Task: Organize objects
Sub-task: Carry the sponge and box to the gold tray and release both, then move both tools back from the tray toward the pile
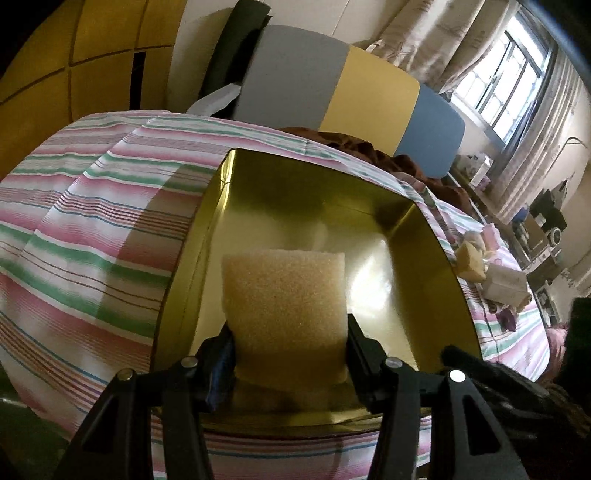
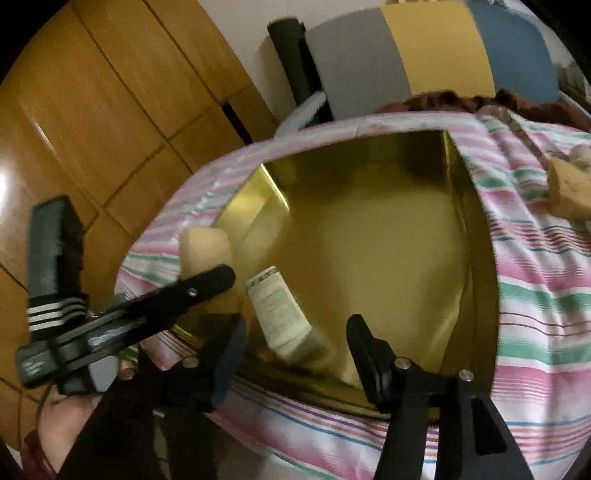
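The left black two-finger gripper (image 1: 291, 354) clamps a tan foam sponge block (image 1: 286, 302) over the shiny gold square tin (image 1: 424, 229) (ready to drop); the right gripper (image 2: 295, 332), jaws apart, has released a white-labelled bottle (image 2: 284, 314) inside.

Behind the bed, a headboard (image 1: 332, 85) in grey, yellow and blue panels. Left of it, wooden wardrobe doors (image 2: 110, 103) with dark seams. At far right, a bright window (image 1: 506, 77) flanked by pale patterned curtains (image 1: 424, 33). Brown crumpled blanket (image 1: 354, 144) bunched at the headboard's foot. Cluttered shelving (image 1: 546, 221) along the right wall, contents too small to tell.
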`<state>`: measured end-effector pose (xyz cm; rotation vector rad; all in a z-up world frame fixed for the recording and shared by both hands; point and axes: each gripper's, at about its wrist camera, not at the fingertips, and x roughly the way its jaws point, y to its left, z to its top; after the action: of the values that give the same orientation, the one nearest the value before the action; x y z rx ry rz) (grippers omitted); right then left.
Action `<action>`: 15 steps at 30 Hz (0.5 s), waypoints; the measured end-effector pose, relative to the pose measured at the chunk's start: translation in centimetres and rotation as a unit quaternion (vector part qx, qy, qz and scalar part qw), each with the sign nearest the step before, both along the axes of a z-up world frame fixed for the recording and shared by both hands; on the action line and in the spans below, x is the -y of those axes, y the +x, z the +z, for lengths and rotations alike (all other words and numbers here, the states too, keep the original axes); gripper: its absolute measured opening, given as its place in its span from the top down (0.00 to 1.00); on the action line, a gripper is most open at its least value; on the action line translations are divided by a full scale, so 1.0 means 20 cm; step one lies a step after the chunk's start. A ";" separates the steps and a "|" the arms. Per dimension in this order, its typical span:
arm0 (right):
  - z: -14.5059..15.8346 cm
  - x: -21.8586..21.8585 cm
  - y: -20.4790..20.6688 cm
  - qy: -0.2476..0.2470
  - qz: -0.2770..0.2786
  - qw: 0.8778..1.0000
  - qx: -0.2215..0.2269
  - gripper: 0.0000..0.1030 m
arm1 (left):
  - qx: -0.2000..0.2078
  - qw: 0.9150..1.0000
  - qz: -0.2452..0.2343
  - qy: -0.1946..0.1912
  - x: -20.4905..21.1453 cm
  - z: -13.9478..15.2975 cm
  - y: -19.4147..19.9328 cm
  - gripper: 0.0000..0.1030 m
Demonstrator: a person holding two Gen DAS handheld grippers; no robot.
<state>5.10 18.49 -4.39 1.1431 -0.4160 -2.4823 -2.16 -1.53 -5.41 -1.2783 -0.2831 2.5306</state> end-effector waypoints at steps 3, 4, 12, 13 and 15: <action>0.04 -0.02 0.06 -0.002 -0.009 1.000 -0.021 0.42 | 0.004 1.000 0.024 -0.018 0.01 0.01 -0.01 0.44; 0.06 -0.03 0.07 -0.002 -0.012 1.000 -0.025 0.41 | 0.008 0.999 0.037 -0.021 0.02 0.01 -0.01 0.42; 0.11 -0.02 0.12 0.013 -0.012 0.999 -0.049 0.40 | 0.005 0.996 0.083 0.040 0.12 0.10 0.01 0.21; 0.11 -0.02 0.13 0.014 -0.013 0.998 -0.052 0.40 | -0.001 0.996 0.084 0.041 0.12 0.12 0.02 0.21; 0.13 -0.04 0.14 0.012 -0.014 0.998 -0.057 0.40 | -0.018 0.995 0.089 0.039 0.12 0.16 0.04 0.21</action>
<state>7.99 19.24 -1.85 1.0052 -0.3719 -2.5684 -1.38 -3.94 -2.22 -1.2268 -0.5049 2.6566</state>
